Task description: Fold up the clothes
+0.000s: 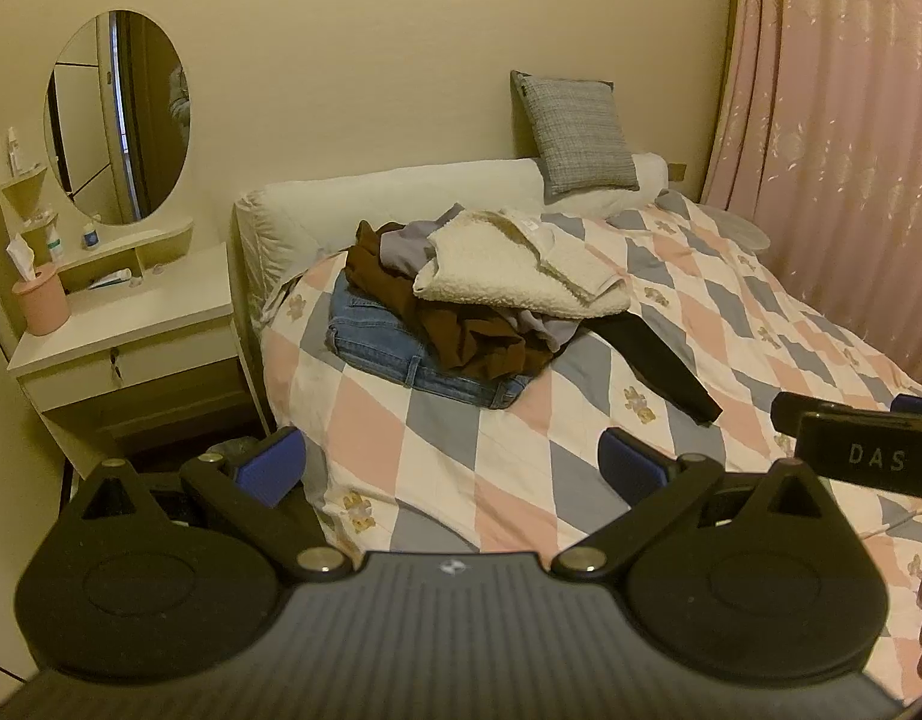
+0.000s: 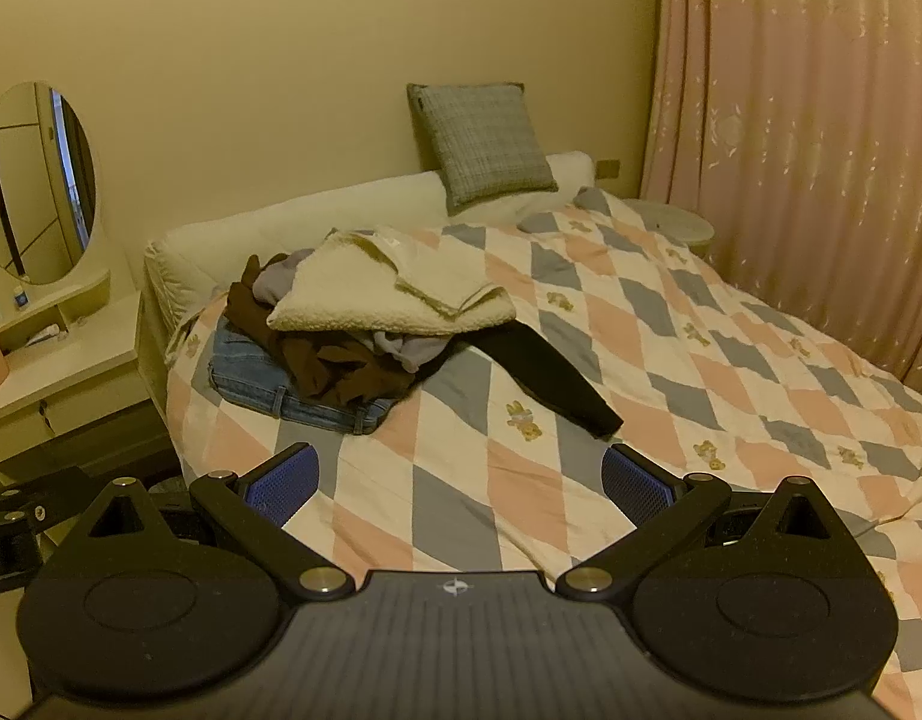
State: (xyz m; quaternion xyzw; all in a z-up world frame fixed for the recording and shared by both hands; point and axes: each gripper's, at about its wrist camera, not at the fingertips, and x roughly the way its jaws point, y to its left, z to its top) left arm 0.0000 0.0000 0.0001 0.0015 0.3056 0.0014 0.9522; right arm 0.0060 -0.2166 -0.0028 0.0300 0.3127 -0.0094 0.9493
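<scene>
— Where are the clothes?

— Heaped in the middle of the frame on the bed (image 1: 521, 450): a cream fleece (image 1: 515, 270) on top, a brown garment (image 1: 461, 330) and grey top (image 1: 401, 249) under it, folded jeans (image 1: 377, 342) at the bottom, a black sleeve (image 1: 665, 360) trailing right.

— And your jaws?

— My left gripper (image 1: 452, 468), low in the frame, gapes wide, holding nothing. My right gripper (image 2: 458, 480) is spread wide too, over the checked quilt (image 2: 641, 324), well short of the pile.
</scene>
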